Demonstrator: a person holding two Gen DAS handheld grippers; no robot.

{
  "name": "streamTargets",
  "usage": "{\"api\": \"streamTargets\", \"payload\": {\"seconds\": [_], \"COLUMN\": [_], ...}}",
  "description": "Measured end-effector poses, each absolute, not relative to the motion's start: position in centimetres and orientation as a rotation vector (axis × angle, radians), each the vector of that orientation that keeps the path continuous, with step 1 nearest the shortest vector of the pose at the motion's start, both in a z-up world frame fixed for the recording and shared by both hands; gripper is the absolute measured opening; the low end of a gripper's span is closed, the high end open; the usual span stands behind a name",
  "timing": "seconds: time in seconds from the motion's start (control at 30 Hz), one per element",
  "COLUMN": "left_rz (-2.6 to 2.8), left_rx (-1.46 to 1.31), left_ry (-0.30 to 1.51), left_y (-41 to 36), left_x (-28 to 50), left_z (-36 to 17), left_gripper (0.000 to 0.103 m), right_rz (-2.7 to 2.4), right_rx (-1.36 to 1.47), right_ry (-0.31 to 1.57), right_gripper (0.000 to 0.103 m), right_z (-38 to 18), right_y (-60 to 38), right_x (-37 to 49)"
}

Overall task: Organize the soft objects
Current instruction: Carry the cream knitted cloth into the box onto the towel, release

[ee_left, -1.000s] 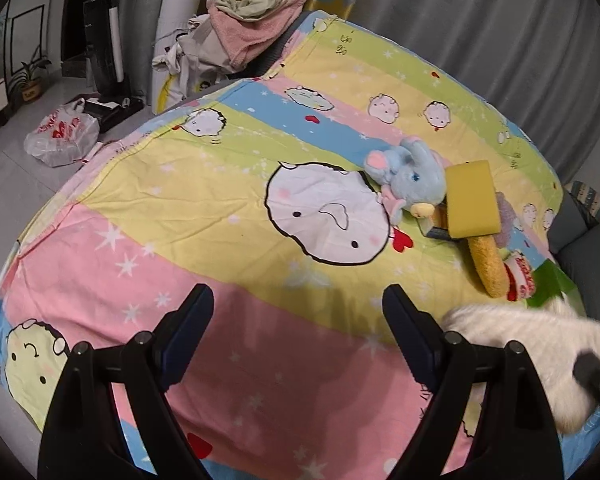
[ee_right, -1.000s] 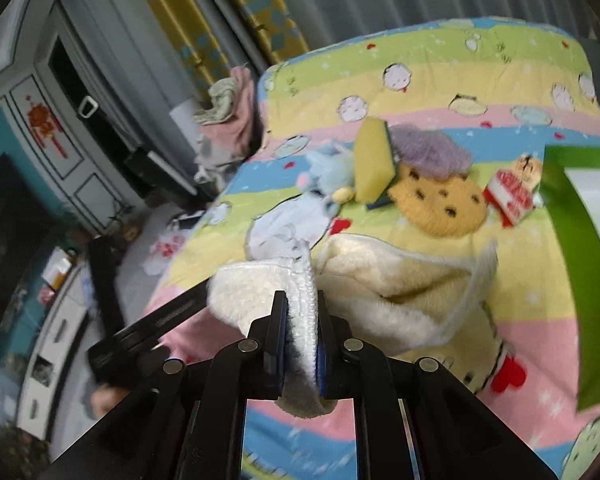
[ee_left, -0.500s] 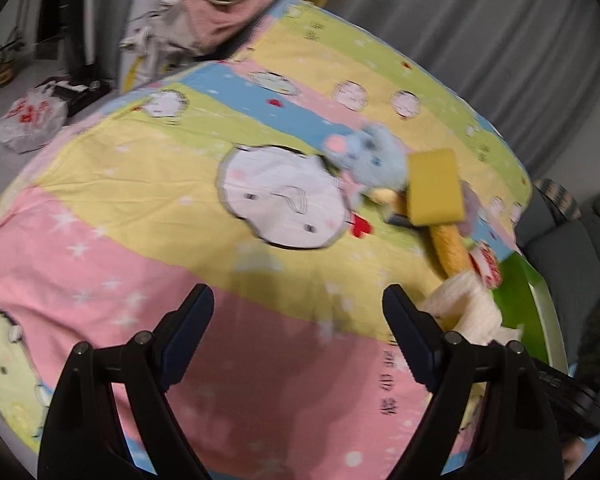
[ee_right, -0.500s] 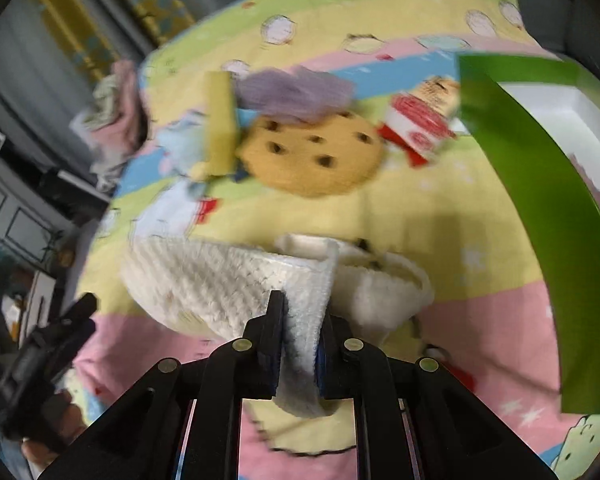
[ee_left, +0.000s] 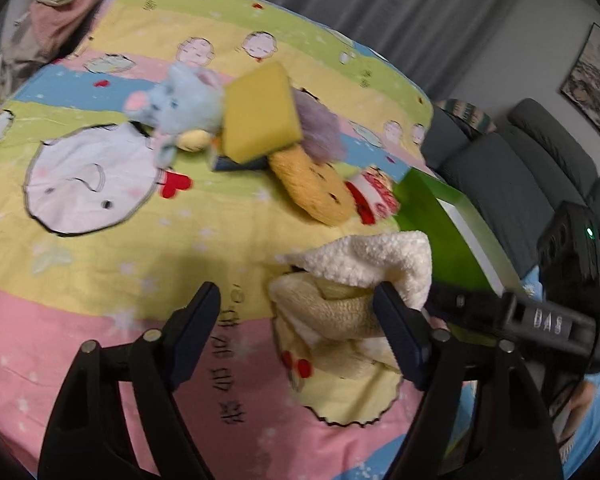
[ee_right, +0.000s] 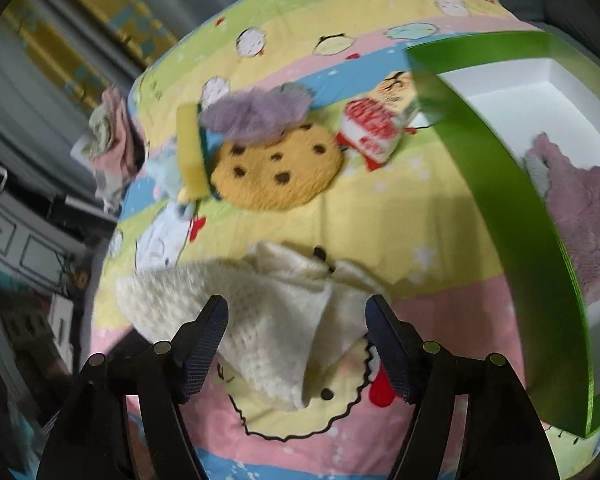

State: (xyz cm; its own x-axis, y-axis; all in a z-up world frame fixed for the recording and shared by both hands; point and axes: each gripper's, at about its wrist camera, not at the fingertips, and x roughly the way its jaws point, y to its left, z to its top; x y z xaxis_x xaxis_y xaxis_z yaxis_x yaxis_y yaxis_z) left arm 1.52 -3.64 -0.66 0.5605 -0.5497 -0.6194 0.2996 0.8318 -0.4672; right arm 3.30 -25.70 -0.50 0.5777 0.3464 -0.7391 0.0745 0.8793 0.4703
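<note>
A striped cartoon sheet [ee_left: 100, 248] is covering the bed in front of you. Your right gripper [ee_right: 298, 344] is opening, the cream cloth [ee_right: 268, 320] lying loose between its jaws, no pads pressing it. Your left gripper [ee_left: 298, 328] is closing beside that cloth [ee_left: 352, 280], holding nothing. The cloth is lying just beside the green box [ee_right: 512, 208].

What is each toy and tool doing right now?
White fluffy cloth: crumpled on the bedsheet, let go.
Right tool: jaws opening, cloth lying between them.
Left tool: jaws closing, beside the cloth.
Green box: open, a purple fuzzy thing inside.
Cookie plush: lying flat.
Yellow sponge: propped up, tilted.
</note>
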Motion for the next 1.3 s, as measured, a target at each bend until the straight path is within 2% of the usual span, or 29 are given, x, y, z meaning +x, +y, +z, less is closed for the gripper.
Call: {"api": "streamTargets", "payload": {"seconds": [0.1, 0.2, 0.33, 0.57, 0.6, 0.67, 0.73, 0.8, 0.83, 0.93, 1.3], "left_rz": [-0.544, -0.561, -0.573, -0.621, -0.629, -0.651, -0.665, -0.679, -0.677, -0.669, -0.734], "left_rx": [-0.317, -0.276, -0.231, -0.229, -0.237, -0.255, -0.263, -0.261, -0.256, -0.203, -0.104], "left_ry": [0.894, 0.937, 0.936, 0.973, 0.978, 0.985, 0.974, 0.956, 0.952, 0.906, 0.665], "left_y": [-4.7, -6.0, -7.3, -8.1, -8.2, -8.4, -8.4, -8.6, -8.7, -9.7, -14.7], "left_x": [1.9, 2.0, 1.6, 1.9, 2.0, 2.1, 2.1, 2.0, 2.0, 1.4, 1.2], "left_z": [-1.4, -2.2, -2.5, -3.6, -3.8, -4.0, -4.0, -3.7, -3.4, -1.8, 7.2], "left_gripper": [0.067, 0.066, 0.066, 0.062, 0.058, 0.051, 0.047, 0.045, 0.043, 0.042, 0.042], "right_rz": [0.194, 0.228, 0.262, 0.312, 0.312, 0.305, 0.286, 0.273, 0.275, 0.297, 0.259], "right_rx": [0.535, 0.561, 0.602, 0.618, 0.602, 0.552, 0.559, 0.617, 0.634, 0.67, 0.648], "right_ry": [0.967, 1.004, 1.019, 1.016, 1.017, 1.006, 0.99, 0.973, 0.966, 0.934, 0.656], "right_gripper": [0.073, 0.073, 0.084, 0.084, 0.084, 0.078, 0.068, 0.062, 0.056, 0.044, 0.044], "right_z": [-0.8, -2.0, -3.0, -3.9, -4.0, -4.0, -4.1, -4.2, -4.2, -3.5, 6.0], "right_y": [-26.1, -25.7, -25.7, -25.0, -24.8, -24.2, -24.2, -24.8, -25.0, -25.6, -29.7], "right_x": [3.9, 4.6, 5.0, 4.9, 4.9, 4.8, 4.7, 4.5, 4.4, 4.0, 1.7]}}
